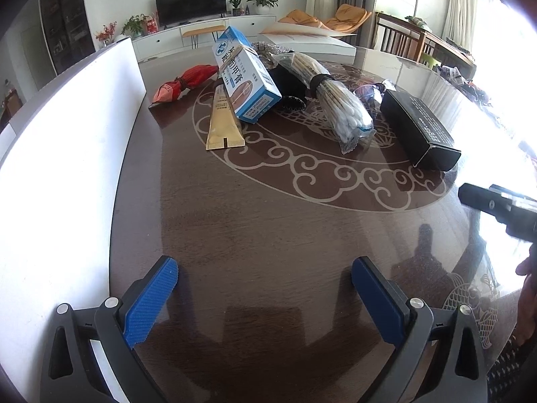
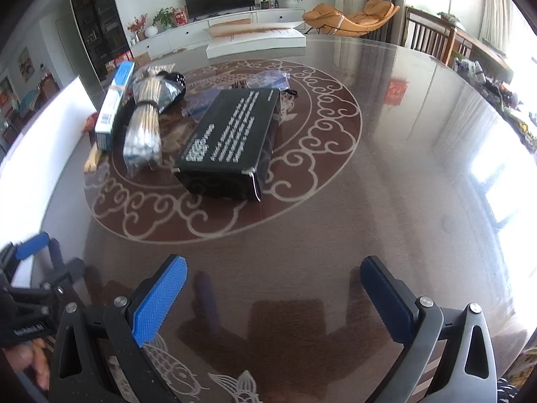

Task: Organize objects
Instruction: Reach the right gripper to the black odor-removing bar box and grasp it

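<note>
Both the left gripper [image 1: 265,299] and right gripper [image 2: 273,297] hover wide apart and empty (blue pads exposed) above the bench [image 2: 386,174], near what appears to be a cotton-swab bundle [image 1: 339,100].

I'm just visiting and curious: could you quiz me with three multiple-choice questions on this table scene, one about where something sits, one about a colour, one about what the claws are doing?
1. What lies directly left of the black box?
A. bag of cotton swabs
B. a mug
C. a remote

2. What colour is the folded cloth item at the pile's far left?
A. green
B. red
C. white

3. The left claw and right claw are:
A. both open, empty
B. both gripping boxes
C. one gripping a tube

Answers: 1 A, the cotton swabs lie beside it; 2 B, it is plainly red; 3 A, only bare table shows between the pads.
</note>
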### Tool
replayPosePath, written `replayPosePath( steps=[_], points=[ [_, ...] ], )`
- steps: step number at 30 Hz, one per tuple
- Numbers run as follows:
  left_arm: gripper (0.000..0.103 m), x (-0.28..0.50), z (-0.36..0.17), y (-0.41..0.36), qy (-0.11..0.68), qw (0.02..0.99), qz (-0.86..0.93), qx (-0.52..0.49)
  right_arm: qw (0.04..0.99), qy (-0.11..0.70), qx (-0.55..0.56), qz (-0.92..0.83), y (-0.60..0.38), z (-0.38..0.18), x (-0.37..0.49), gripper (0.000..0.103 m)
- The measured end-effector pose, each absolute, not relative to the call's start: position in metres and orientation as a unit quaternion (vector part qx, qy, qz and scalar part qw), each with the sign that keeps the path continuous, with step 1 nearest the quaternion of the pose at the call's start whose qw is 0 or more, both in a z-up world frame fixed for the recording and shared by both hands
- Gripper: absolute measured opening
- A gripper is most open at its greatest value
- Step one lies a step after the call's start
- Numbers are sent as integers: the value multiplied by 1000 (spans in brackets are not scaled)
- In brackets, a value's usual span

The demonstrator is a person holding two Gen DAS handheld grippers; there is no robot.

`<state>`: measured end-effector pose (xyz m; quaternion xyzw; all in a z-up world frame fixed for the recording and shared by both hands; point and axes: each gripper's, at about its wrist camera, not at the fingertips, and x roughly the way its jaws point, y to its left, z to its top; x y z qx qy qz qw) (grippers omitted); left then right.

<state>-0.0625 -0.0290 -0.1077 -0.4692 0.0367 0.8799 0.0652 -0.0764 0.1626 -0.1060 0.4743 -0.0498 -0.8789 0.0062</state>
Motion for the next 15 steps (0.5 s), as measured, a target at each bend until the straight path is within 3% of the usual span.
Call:
replayPosePath(
  steps=[4,8,9,10,12,15],
  points=[
    [103,-63,-107,-29,37,64,880,-469,2,-61,479,-876,152,-84,-125,103],
    [103,-63,-107,-29,37,64,880,-469,8,-51,534,-844,134,-100,-184,103],
    [103,-63,-107,-29,36,64,880,-469,9,-52,543,-838,132,-105,-191,96],
    [103,-63,-107,-29,36,64,880,-469,11,-55,539,-841,131,-105,-194,81],
    [103,-63,-107,-29,36,64,880,-469,5,-51,523,-851,131,-104,-190,61],
    [103,-63,-107,-29,36,64,880,-469,14,-59,509,-859,140,-103,-165,60]
  ],
)
